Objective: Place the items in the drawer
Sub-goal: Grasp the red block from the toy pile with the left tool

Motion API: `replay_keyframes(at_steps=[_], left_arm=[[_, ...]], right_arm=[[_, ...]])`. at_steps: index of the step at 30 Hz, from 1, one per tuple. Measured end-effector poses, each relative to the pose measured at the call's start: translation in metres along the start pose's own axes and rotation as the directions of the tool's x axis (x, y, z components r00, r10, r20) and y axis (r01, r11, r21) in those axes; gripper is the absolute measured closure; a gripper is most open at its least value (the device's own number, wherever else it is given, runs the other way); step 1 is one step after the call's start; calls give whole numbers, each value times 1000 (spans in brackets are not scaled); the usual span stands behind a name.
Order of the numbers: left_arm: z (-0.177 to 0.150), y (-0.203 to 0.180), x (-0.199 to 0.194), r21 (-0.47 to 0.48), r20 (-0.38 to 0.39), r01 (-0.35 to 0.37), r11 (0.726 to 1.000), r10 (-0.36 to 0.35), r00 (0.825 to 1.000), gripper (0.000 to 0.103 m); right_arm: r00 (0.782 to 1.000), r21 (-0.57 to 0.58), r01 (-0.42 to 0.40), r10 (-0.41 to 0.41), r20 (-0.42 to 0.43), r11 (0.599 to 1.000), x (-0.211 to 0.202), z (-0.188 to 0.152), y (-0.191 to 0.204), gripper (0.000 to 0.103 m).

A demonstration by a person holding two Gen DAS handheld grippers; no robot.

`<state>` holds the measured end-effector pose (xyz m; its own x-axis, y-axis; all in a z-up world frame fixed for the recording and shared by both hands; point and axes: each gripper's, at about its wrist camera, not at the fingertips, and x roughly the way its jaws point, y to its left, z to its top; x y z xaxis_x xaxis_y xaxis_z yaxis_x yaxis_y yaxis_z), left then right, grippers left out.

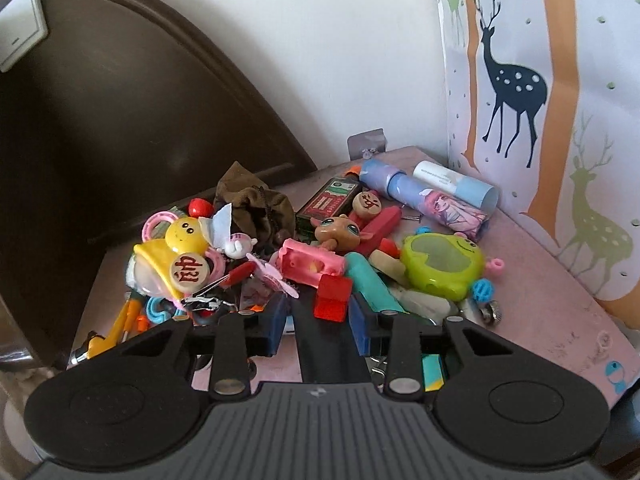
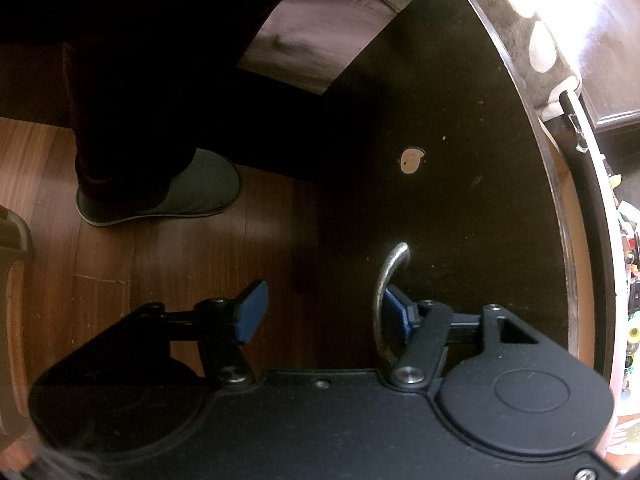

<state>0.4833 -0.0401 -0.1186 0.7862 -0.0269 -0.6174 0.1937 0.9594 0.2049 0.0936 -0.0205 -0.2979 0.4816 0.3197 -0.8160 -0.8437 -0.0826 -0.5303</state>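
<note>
In the left wrist view a pile of small toys lies on a pink tabletop (image 1: 560,312). My left gripper (image 1: 320,312) is low at the pile's near edge, its blue pads on either side of a red block (image 1: 333,298) with gaps showing, so it is open. A green frog toy (image 1: 442,266) and a pink toy (image 1: 310,264) lie just beyond. In the right wrist view my right gripper (image 2: 324,312) is open. Its right pad (image 2: 396,314) sits behind the metal handle (image 2: 386,292) of the dark drawer front (image 2: 460,160); the left pad (image 2: 252,312) hangs free.
A dark brown headboard (image 1: 120,120) rises left of the table. A deer-print panel (image 1: 540,100) stands at the right. A yellow chick toy (image 1: 186,236), a brown pouch (image 1: 252,204) and paper tubes (image 1: 432,196) lie in the pile. A slippered foot (image 2: 168,196) stands on the wood floor.
</note>
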Motion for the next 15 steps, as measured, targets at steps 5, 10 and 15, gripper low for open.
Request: replay_keyframes(at_steps=[5,10,15], left_arm=[[1,0,10,1,-8,12,1000,-12,1000,72],[4,1,14,7,-7,34,999,-34,999,84],[6,-2,1,8,15,35,999,-35,999,85]], right_arm=[[1000,-2,0,0,2,1000,-1,-1,0,40],[1000,-3,-1,1,2,1000,-1,1,-1,40],[1000,5,-6,6,3,1000,-2,2,-3,40]])
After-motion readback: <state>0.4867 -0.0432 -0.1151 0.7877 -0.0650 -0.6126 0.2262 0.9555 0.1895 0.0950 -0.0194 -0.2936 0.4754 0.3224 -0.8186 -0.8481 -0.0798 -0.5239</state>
